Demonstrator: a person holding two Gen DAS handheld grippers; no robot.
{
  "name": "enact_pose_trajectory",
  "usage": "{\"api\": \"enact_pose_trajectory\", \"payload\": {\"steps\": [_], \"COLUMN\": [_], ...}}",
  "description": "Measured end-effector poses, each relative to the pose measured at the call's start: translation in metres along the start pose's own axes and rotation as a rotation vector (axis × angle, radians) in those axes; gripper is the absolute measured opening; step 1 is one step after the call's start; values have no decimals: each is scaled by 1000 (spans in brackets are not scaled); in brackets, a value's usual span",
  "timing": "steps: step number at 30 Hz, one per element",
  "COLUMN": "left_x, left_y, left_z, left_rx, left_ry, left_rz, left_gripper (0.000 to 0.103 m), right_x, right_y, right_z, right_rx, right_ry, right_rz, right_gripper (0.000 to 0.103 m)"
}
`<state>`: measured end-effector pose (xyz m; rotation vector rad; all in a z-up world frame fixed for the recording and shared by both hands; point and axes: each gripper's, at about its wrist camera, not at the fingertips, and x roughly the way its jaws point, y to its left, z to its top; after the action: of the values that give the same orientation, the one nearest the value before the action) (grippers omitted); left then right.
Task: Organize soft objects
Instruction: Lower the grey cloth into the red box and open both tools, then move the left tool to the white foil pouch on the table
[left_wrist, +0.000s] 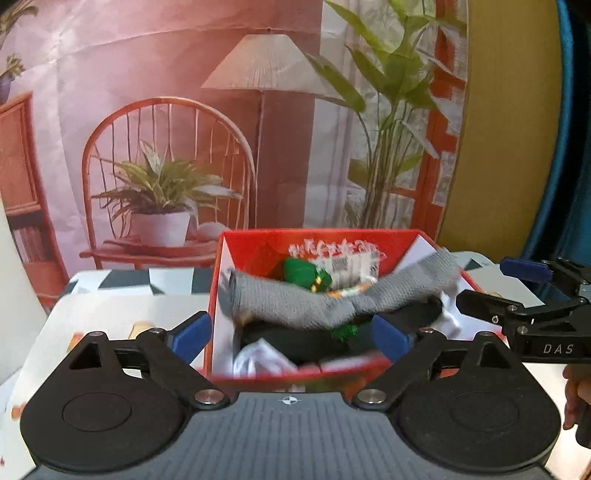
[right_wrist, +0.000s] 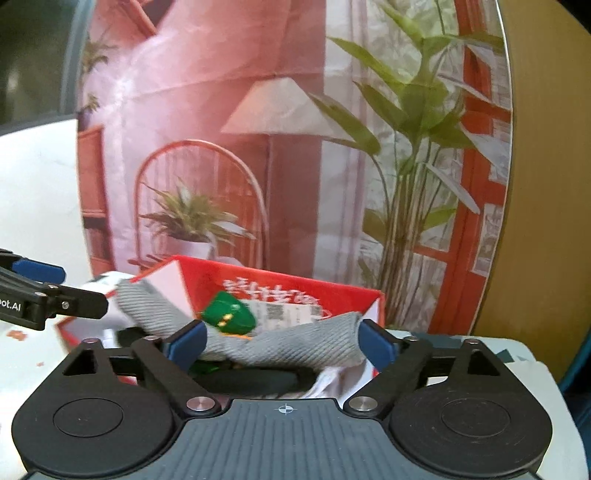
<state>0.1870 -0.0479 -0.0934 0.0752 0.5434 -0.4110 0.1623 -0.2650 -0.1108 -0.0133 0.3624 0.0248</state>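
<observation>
The left hand-held gripper stands released, its blue pads spread wide with nothing pressed between them. The right hand-held gripper is likewise released; the sock's far end lies between its pads in the wrist view, but the pads do not bear on it.

The grey sock lies draped across the top of the red box, one end toward the left wall, the other riding up over the right rim. Beneath it sit a green item, a dark item and a white cloth (all partly blurred, so their kind cannot be told). The box stands on the surface, before a printed backdrop.

Handling assessment: the sock is light, limp and ribbed, so it should grip well but will sag and fold wherever unsupported. The overhanging right end is the likeliest part to slip outside the box. If repositioning is required, take hold near the bunched middle, or at both ends with one gripper each, to keep it from trailing.
</observation>
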Motion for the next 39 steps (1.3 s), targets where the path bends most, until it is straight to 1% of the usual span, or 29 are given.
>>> {"api": "enact_pose_trajectory", "payload": {"steps": [4, 7, 12, 17, 23, 27, 30, 32, 39], "left_x": [-23, -36, -46, -40, -31, -27, -23, -20, -17], "left_y": [3, 2, -5, -6, 3, 9, 11, 11, 11], "left_z": [-27, -51, -92, -119, -136, -145, -151, -153, -153], "left_rx": [-18, -5, 2, -8, -69, -103, -117, -118, -126], "left_ry": [28, 45, 96, 147, 196, 219, 238, 246, 241], "left_rz": [-32, -40, -57, -68, -68, -59, -57, -55, -26], "left_gripper": [95, 95, 95, 94, 93, 91, 88, 87, 86], "right_x": [-28, -45, -55, -59, -58, -51, -48, -47, -35], "right_y": [13, 26, 45, 59, 68, 70, 73, 77, 81], "right_z": [-16, -37, -77, -113, -146, -155, -159, -161, -158], "right_rx": [39, 58, 49, 46, 49, 60, 48, 29, -5], "right_ry": [-10, 10, 103, 199, 306, 357, 385, 387, 378], "right_rz": [30, 52, 66, 78, 90, 102, 113, 113, 120], "right_gripper": [93, 94, 94, 93, 92, 90, 88, 90, 90]}}
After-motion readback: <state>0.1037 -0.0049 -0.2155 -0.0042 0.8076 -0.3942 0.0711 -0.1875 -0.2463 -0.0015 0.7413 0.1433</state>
